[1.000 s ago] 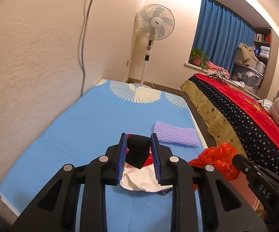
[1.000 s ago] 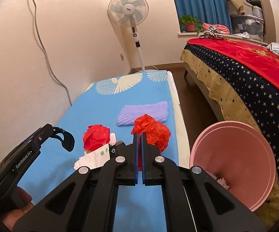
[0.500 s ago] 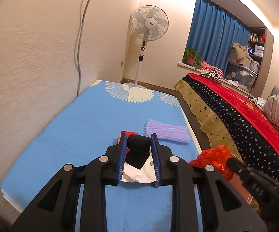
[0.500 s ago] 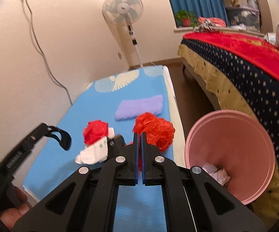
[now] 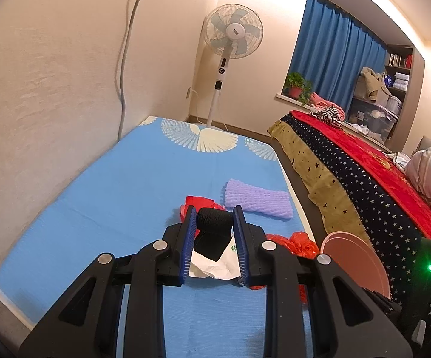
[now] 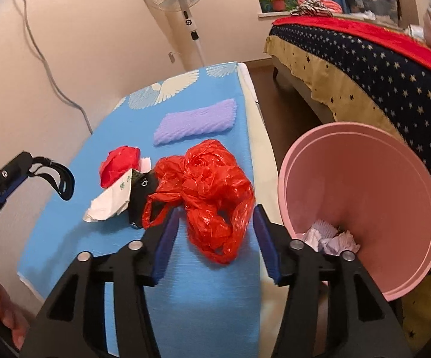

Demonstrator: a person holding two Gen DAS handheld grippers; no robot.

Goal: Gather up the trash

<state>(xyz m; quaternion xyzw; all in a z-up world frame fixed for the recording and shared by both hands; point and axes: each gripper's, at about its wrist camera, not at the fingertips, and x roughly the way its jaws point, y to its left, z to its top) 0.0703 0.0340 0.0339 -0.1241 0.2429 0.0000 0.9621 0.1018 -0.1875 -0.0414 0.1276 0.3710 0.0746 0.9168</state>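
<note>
While the right tool [image 6: 215, 232] has just been opening, its jaws wide with one crumpled red bag [image 6: 206, 188] lying loose between them on the blue mat [image 6: 215, 298], the left tool [image 5: 214, 235] is clamped on a black strap [image 5: 214, 223]. One purple foam net [image 6: 196, 120], one red wad [image 6: 120, 165] and one white paper [image 6: 109, 201] also lie there. One pink bin [image 6: 364, 185] beside the mat holds crumpled paper scraps [image 6: 331, 238].

We see a crumpled red plastic bag [image 6: 209, 191] on the blue mat [image 6: 203, 304], near its edge beside the pink bin [image 6: 364, 185]. Farther along the mat lie a purple foam net [image 6: 196, 125] and a red-and-white wad [image 6: 117, 179].
</note>
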